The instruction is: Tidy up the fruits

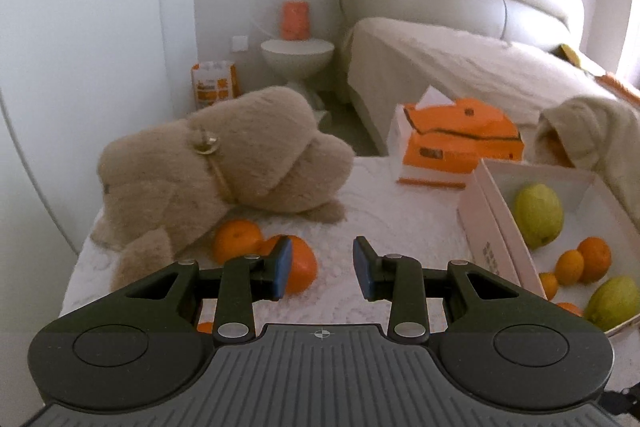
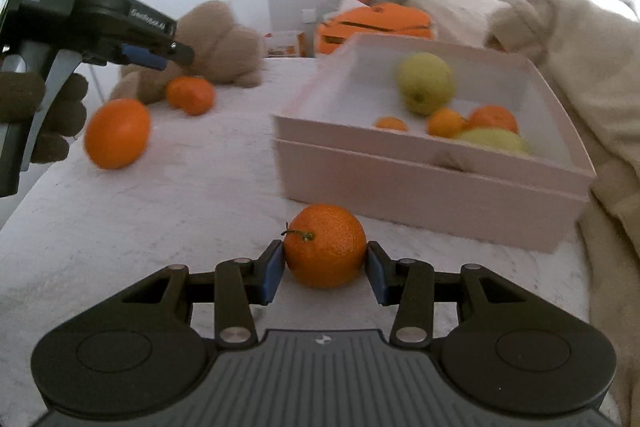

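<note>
My right gripper (image 2: 325, 269) is shut on a stemmed orange (image 2: 325, 251) just above the white bedcover, in front of the pale pink box (image 2: 420, 183). The box holds two green fruits (image 2: 426, 83) and several small oranges (image 2: 446, 122); it also shows in the left wrist view (image 1: 494, 247). My left gripper (image 1: 321, 267) is open and empty above the cover; it shows in the right wrist view (image 2: 160, 57) too. A large orange (image 1: 302, 265) lies behind its left fingertip, another orange (image 1: 236, 241) beside the plush. In the right wrist view these are the large orange (image 2: 117, 133) and the farther orange (image 2: 190, 95).
A tan plush dog (image 1: 224, 167) lies at the back left of the surface. An orange tissue box (image 1: 456, 147) stands behind the pink box. A beige blanket (image 2: 592, 75) is heaped at the right. A bed (image 1: 460, 67) and round side table (image 1: 298, 57) stand beyond.
</note>
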`<state>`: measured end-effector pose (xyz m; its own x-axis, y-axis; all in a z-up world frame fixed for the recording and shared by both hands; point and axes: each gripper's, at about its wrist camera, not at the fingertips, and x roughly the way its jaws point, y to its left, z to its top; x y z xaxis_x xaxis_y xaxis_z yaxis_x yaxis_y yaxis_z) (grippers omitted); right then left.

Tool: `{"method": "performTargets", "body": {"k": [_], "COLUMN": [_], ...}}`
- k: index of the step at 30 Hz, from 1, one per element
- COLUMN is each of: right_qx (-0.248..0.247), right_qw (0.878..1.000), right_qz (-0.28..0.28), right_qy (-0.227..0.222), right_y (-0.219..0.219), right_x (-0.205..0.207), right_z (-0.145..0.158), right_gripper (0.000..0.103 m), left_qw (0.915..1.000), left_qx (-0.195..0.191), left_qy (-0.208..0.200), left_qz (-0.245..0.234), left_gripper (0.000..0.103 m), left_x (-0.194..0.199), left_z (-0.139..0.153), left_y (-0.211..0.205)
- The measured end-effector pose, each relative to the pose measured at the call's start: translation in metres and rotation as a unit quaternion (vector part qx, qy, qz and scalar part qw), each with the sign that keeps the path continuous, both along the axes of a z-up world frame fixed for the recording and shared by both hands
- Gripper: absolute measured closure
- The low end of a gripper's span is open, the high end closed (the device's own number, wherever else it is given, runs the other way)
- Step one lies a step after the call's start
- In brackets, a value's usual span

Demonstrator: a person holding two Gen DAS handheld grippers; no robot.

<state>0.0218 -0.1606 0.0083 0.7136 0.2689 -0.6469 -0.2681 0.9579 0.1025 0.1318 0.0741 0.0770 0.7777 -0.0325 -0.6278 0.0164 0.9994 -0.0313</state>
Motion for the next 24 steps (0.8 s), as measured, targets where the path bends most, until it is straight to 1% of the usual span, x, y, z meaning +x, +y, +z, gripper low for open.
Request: {"method": "performTargets", "body": {"k": [1, 2, 3, 4, 5, 7, 10, 14, 15, 17, 20, 24], "right_qx": [0.011, 0.018, 0.018, 0.013, 0.011, 0.022, 0.039, 0.044, 0.045, 0.046, 0.048, 0.049], "right_qw": [1.000, 1.000, 1.000, 1.000, 1.000, 1.000, 0.999, 0.999, 0.999, 0.999, 0.999, 0.999], "right_qz": [-0.002, -0.003, -0.007, -0.010, -0.013, -0.014, -0.012, -0.008, -0.008, -0.007, -0.007, -0.006], "right_qy": [-0.003, -0.005, -0.007, -0.012, -0.014, -0.010, -0.009, -0.008, -0.008, -0.008, -0.008, -0.007], "right_y": [-0.006, -0.010, -0.011, -0.012, -0.012, -0.016, -0.020, -0.020, -0.020, -0.020, -0.020, -0.020], "right_x": [-0.001, 0.000, 0.000, 0.000, 0.000, 0.002, 0.004, 0.002, 0.002, 0.003, 0.003, 0.003], "right_z": [-0.001, -0.002, -0.002, -0.004, -0.006, -0.009, -0.010, -0.010, -0.010, -0.011, -0.011, -0.011], "right_gripper": [0.057, 0.049, 0.043, 0.030, 0.025, 0.024, 0.021, 0.017, 0.017, 0.016, 0.016, 0.015], "left_qw": [1.0000, 0.9999, 0.9999, 0.9995, 0.9988, 0.9965, 0.9946, 0.9890, 0.9893, 0.9912, 0.9915, 0.9921], "left_qx": [0.004, 0.004, -0.002, -0.016, -0.036, -0.069, -0.080, -0.097, -0.089, -0.054, -0.028, 0.026], "left_qy": [0.005, 0.010, 0.017, 0.026, 0.034, 0.041, 0.048, 0.101, 0.105, 0.108, 0.113, 0.113], "left_qz": [-0.002, -0.002, -0.002, -0.001, 0.004, 0.022, 0.045, 0.047, 0.048, 0.053, 0.058, 0.049], "left_gripper": [0.065, 0.065, 0.065, 0.065, 0.065, 0.065, 0.065, 0.065, 0.065, 0.065, 0.065, 0.065], "left_x": [0.003, 0.006, 0.009, 0.013, 0.018, 0.025, 0.040, 0.060, 0.063, 0.067, 0.071, 0.071], "left_z": [-0.002, -0.003, -0.005, -0.006, -0.005, -0.002, 0.005, -0.001, -0.003, -0.007, -0.012, -0.015], "left_y": [-0.002, -0.003, -0.001, 0.003, 0.008, 0.023, 0.039, 0.044, 0.041, 0.033, 0.024, 0.010]}}
